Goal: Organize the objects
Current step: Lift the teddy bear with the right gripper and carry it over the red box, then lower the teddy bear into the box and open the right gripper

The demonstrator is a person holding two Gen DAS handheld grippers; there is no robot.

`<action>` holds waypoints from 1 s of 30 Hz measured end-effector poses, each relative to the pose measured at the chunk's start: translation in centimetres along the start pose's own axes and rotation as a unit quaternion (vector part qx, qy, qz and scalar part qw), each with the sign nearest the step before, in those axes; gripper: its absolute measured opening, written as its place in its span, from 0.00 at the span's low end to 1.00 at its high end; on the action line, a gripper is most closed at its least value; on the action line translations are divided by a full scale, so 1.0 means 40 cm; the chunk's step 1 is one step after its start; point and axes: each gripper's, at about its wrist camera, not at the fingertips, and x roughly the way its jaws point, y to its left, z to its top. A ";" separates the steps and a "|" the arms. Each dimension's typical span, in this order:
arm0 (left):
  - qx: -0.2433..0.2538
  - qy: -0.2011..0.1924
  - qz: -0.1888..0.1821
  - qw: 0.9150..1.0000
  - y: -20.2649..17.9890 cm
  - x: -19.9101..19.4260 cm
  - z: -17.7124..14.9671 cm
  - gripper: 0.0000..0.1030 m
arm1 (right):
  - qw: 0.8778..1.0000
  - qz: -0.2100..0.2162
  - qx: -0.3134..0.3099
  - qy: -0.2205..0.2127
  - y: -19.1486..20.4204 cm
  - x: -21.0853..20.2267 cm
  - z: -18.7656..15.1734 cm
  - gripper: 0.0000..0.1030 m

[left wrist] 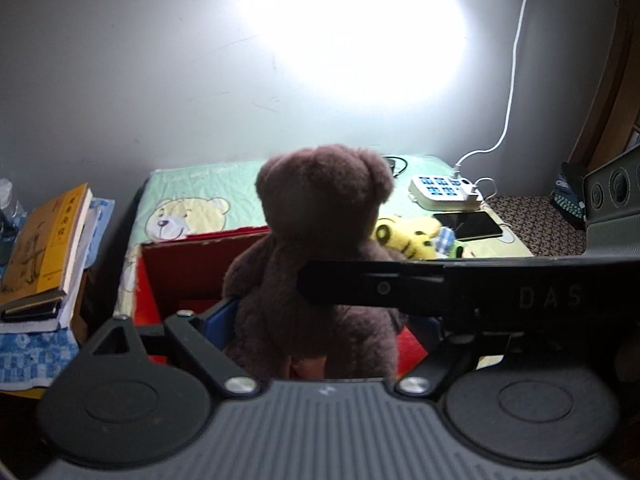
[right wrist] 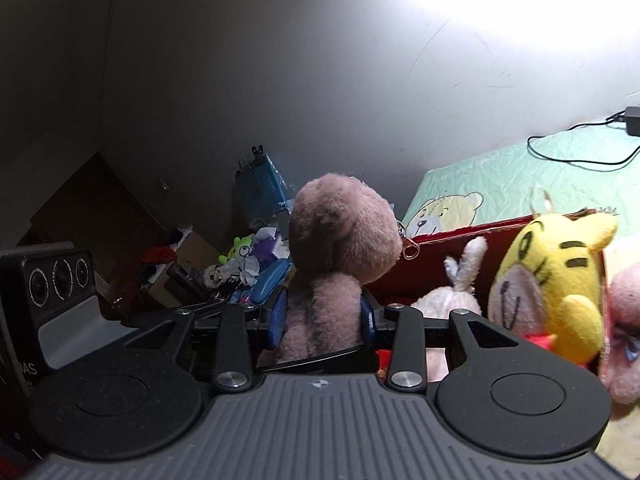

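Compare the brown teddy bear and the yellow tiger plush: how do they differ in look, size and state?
The brown teddy bear is plain brown and unmarked; the yellow tiger plush is bright yellow with black stripes. The brown teddy bear looks larger. It is pinched at the body by the right tongs and seemingly the left tongs too, while the yellow tiger plush is ungripped, by the red box. Both are soft toys.

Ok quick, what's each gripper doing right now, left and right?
Left gripper: closed on the brown teddy bear, over the red box.
Right gripper: also closed on the same bear's body.
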 end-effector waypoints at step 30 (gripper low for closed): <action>0.049 0.108 0.088 0.989 0.107 0.215 -0.077 0.82 | 0.990 -0.066 0.096 0.084 -0.100 0.189 -0.058 0.23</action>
